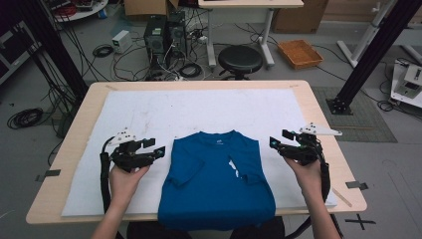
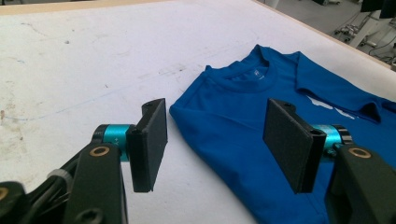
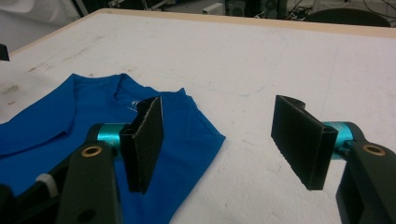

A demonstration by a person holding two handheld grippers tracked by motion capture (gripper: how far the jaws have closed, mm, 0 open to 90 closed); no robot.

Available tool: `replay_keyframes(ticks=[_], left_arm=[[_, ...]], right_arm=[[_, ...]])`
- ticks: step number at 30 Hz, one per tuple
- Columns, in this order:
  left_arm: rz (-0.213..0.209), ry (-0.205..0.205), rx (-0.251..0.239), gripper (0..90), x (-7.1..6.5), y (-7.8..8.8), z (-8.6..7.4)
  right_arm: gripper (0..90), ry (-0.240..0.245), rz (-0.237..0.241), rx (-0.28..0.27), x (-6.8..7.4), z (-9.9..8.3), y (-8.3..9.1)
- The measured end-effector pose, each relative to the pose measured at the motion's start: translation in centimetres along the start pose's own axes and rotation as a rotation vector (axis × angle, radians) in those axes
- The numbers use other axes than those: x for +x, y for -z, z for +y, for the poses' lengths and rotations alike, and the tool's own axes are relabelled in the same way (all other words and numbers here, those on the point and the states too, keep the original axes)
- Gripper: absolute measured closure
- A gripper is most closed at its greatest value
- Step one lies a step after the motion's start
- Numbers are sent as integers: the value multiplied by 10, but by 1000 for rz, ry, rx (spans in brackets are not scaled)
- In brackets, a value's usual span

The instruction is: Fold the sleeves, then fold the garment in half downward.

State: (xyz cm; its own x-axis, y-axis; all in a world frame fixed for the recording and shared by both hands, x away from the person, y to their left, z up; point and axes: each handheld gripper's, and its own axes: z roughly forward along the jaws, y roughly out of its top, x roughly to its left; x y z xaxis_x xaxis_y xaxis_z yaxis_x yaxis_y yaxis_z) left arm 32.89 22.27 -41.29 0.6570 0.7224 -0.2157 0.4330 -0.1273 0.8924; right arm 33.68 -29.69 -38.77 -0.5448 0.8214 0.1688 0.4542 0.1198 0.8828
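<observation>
A soft blue T-shirt (image 1: 217, 177), sleeves folded inward into a neat oblong, lay flat on the white-covered worktop (image 1: 149, 112). The left gripper (image 1: 153, 149) and right gripper (image 1: 276, 141) flanked it, their flat black jaws wide apart, holding nothing

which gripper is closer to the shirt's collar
Left, though not by much. The left gripper sits open just off the shirt's left shoulder edge, close to the collar. The right gripper is open too, off the right side with a wider strip of mat between.
</observation>
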Motion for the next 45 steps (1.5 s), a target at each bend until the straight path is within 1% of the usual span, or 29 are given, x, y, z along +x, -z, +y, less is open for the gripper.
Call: replay_keyframes(ticks=[1,6,9,12,13,15,17,20,21,23,24,25,26,28,30,31,33,34,35,36,37,39,40,41,42,43,45], left_arm=[[-1,3,-3,399,-1,0,1],[-9,-11,-11,399,-4,0,3],[-13,-4,5,399,-3,-4,3],[-18,19,28,411,0,-11,3],[-18,21,40,428,1,-15,4],[-15,43,58,458,3,-24,5],[-16,67,76,489,6,-34,5],[12,71,108,530,8,-47,4],[21,82,126,543,9,-50,3],[36,105,156,559,11,-56,1],[39,119,168,567,12,-58,0],[39,119,168,567,12,-58,0],[44,130,194,566,12,-60,-1],[49,138,201,564,12,-63,-2],[57,136,213,557,12,-66,-3],[62,145,217,552,13,-69,-4],[59,151,239,546,13,-73,-7],[70,139,234,553,11,-73,-7],[87,126,239,582,10,-73,-6],[90,121,241,620,10,-73,-6],[92,120,245,657,10,-72,-6],[99,119,249,686,11,-71,-6],[98,121,242,681,11,-70,-5],[94,125,229,659,10,-69,-4],[96,125,210,614,10,-68,-2],[99,119,195,600,10,-67,1],[104,101,184,579,10,-69,8]], right_arm=[[342,1,-1,-5,0,0,1],[343,-11,-6,-8,-2,0,2],[362,-15,-10,6,-3,-1,-3],[414,-17,-22,20,-4,-3,-9],[441,-17,-25,26,-4,-3,-12],[501,-9,-31,47,-4,-4,-20],[534,-4,-34,78,-3,-5,-29],[581,-4,-43,136,0,-10,-44],[583,-2,-47,156,0,-12,-49],[597,-19,-45,190,1,-14,-56],[601,-21,-46,202,3,-15,-59],[602,-18,-48,218,4,-16,-62],[603,-25,-45,235,5,-17,-65],[603,-17,-37,260,8,-19,-71],[604,-12,-30,279,11,-21,-76],[605,-6,-38,290,12,-22,-79],[653,12,-51,319,14,-24,-85],[702,25,-64,325,15,-24,-86],[772,38,-68,321,15,-24,-86],[823,45,-63,321,15,-24,-85],[850,48,-62,321,15,-24,-85],[853,59,-66,314,14,-23,-83],[820,53,-64,309,14,-23,-81],[732,50,-63,296,13,-22,-80],[708,37,-65,288,12,-21,-78],[707,32,-68,277,10,-20,-77],[657,23,-86,257,6,-14,-77]])
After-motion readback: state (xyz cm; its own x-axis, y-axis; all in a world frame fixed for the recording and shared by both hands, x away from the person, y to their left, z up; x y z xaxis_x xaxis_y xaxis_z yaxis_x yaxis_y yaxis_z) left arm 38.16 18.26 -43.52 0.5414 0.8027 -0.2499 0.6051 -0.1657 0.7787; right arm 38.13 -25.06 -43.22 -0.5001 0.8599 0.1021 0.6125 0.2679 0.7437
